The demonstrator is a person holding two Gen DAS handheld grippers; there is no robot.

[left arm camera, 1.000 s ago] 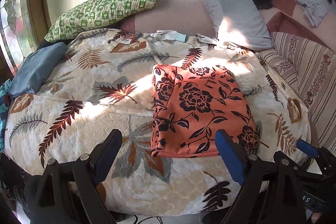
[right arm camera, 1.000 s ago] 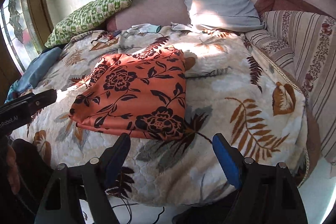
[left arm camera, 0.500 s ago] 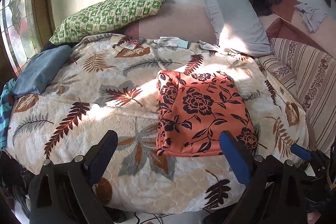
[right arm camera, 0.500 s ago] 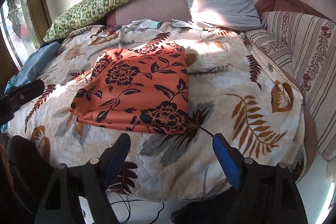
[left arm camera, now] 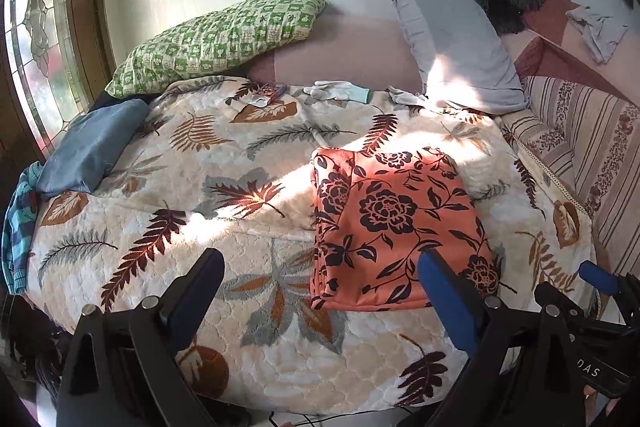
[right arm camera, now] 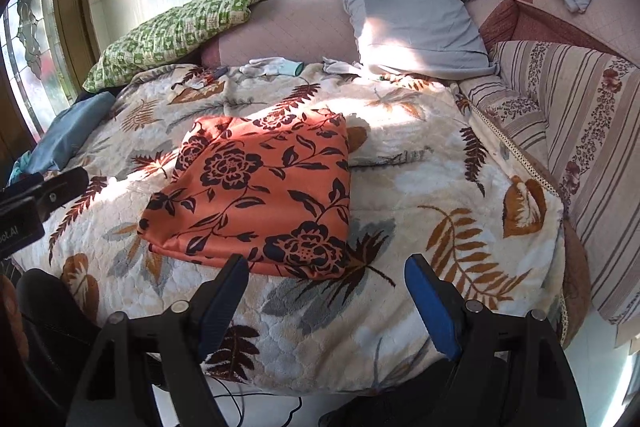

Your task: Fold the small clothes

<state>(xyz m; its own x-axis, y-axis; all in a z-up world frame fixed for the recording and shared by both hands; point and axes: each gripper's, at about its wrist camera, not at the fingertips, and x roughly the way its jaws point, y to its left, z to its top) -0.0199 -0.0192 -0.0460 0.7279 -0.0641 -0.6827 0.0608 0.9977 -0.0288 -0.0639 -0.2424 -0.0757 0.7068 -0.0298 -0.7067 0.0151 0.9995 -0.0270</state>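
My left tongs [left arm camera: 320, 287] and right tongs [right arm camera: 326, 285] are both wide and hold nothing. The orange cloth [right arm camera: 260, 193] lies folded on the bed [right arm camera: 420, 195]. It looks light, soft, maybe slippery; I would pinch a near corner.

green checked pillow [left arm camera: 216, 43], grey pillow [left arm camera: 452, 39], white glove [left arm camera: 336, 91] on leaf-print blanket [left arm camera: 160, 163].

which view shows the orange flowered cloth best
The right wrist view: the folded orange cloth lies whole and unblocked beyond the open right claw. In the left wrist view the cloth sits right of centre, and a blue finger of the open left claw covers its near edge.
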